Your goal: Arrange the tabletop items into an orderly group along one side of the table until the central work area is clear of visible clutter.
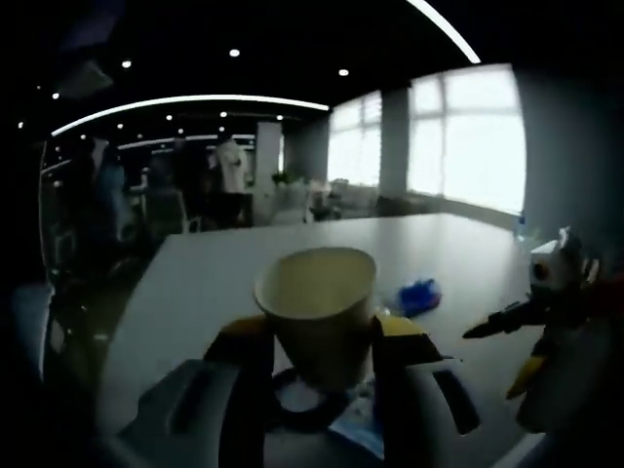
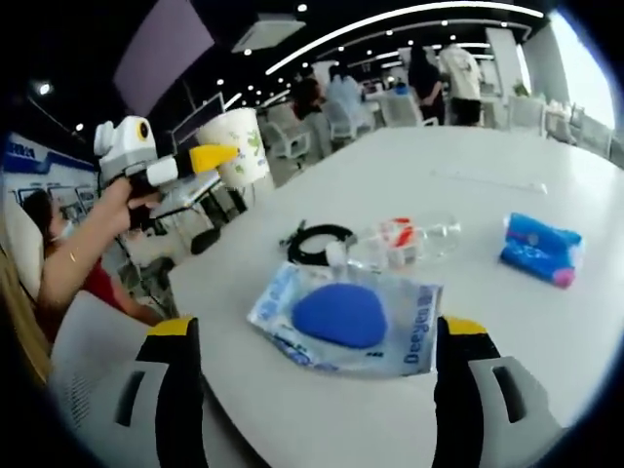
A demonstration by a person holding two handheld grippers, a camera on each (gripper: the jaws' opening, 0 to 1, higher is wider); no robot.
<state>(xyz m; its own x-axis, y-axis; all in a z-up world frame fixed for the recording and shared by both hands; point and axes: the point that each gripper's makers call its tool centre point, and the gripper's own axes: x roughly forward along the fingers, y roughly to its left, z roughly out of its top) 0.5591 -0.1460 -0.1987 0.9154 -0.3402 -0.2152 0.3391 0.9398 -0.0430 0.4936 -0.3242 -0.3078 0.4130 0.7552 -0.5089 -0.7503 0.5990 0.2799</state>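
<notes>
A paper cup [image 1: 317,307] sits between the jaws of my left gripper [image 1: 322,341], which is shut on it and holds it off the white table [image 1: 224,273]. The right gripper view shows that cup [image 2: 239,144] raised at the upper left in the left gripper [image 2: 210,156]. My right gripper [image 2: 319,327] is open, its jaws wide apart over a clear packet with a blue oval item [image 2: 346,317]. Beyond the packet lie a coiled black cable [image 2: 317,242], a clear plastic bottle [image 2: 405,239] on its side and a blue pack [image 2: 541,249].
Under the cup I see the black cable [image 1: 302,405] and the clear packet [image 1: 356,419], with the blue pack [image 1: 419,295] farther right. The right gripper [image 1: 546,292] comes in from the right. A person's arm [image 2: 78,253] holds the left gripper. Office chairs stand beyond the table.
</notes>
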